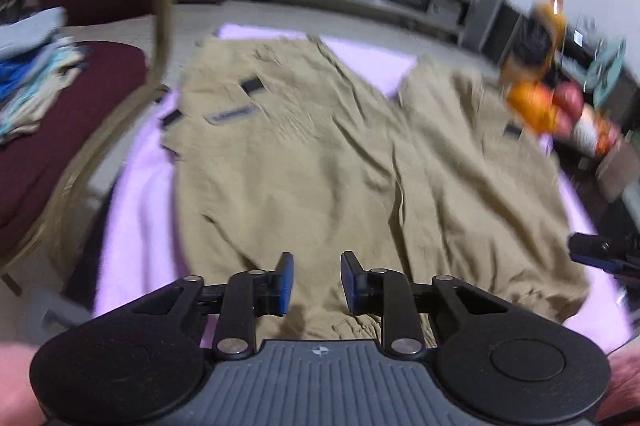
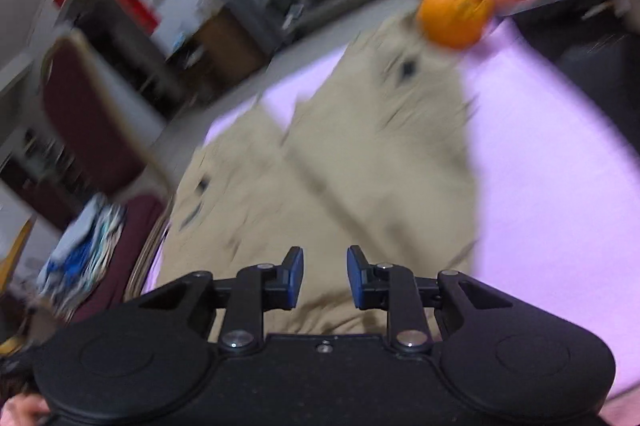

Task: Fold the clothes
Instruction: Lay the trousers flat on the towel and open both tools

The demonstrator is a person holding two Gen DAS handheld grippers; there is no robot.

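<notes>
**Trousers laid flat, folding yet to begin**

A pair of tan trousers [image 1: 320,154] lies spread across a lilac cloth [image 1: 136,210], both legs open and side by side, the elastic cuffs at the near edge and the waistband with its dark belt loops at the far end. No fold shows in the fabric, so the work on this garment appears to be at its start: the legs have yet to be brought together and the length doubled over. A stack of clothes [image 1: 36,74] on the maroon chair [image 1: 80,114] to the left may be finished work, though blur makes that uncertain.

The left gripper [image 1: 316,282] hovers low over the near cuffs, pointed along the trousers, jaws apart with nothing between them. The right gripper [image 2: 325,278] is likewise held above the near end, tilted and aimed up the right leg, jaws apart and empty; heavy blur in its view suggests motion. Fruit [image 2: 456,14] sits blurred beyond the far corner.
</notes>
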